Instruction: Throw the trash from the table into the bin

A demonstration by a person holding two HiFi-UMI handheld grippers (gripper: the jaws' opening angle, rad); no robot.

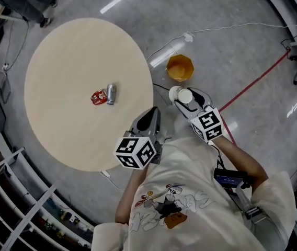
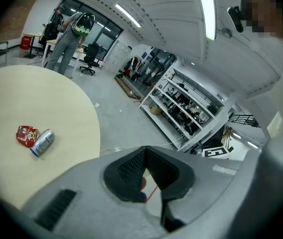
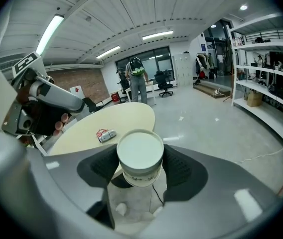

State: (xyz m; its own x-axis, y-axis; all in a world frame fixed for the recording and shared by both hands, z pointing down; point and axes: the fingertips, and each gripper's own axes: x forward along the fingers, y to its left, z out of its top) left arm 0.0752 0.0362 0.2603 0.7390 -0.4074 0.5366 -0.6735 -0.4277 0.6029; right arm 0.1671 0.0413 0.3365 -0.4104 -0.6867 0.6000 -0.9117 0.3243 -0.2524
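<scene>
My right tongs (image 1: pixel 187 100) are clamped on a white paper cup (image 1: pixel 181 94), one dark pad against each side of its wall. In the right gripper view the cup (image 3: pixel 140 153) stands with its long axis roughly upright and leaning a little toward the camera. Its wide round white end is up and the body narrows below. A band of small dark print runs round the wall under the rim, too small to read.

From the head view I hold the cup over the grey floor, off the round pale tabletop (image 1: pixel 70 56) to its right. It is near the yellow bin (image 1: pixel 190 71) but on my side of it, not above the opening. The bin stands on the floor just beside the tabletop's edge.

My left tongs (image 1: pixel 148 118) are together at the tips with nothing between them. Only floor shows through the narrow gap behind the tips (image 2: pixel 145 156).

Two pieces lie near the middle of the tabletop, touching side by side. One is a silver can (image 1: pixel 111 93) on its side, its long axis running away from me. The other is a crumpled red wrapper (image 1: pixel 99 97) on its left.
</scene>
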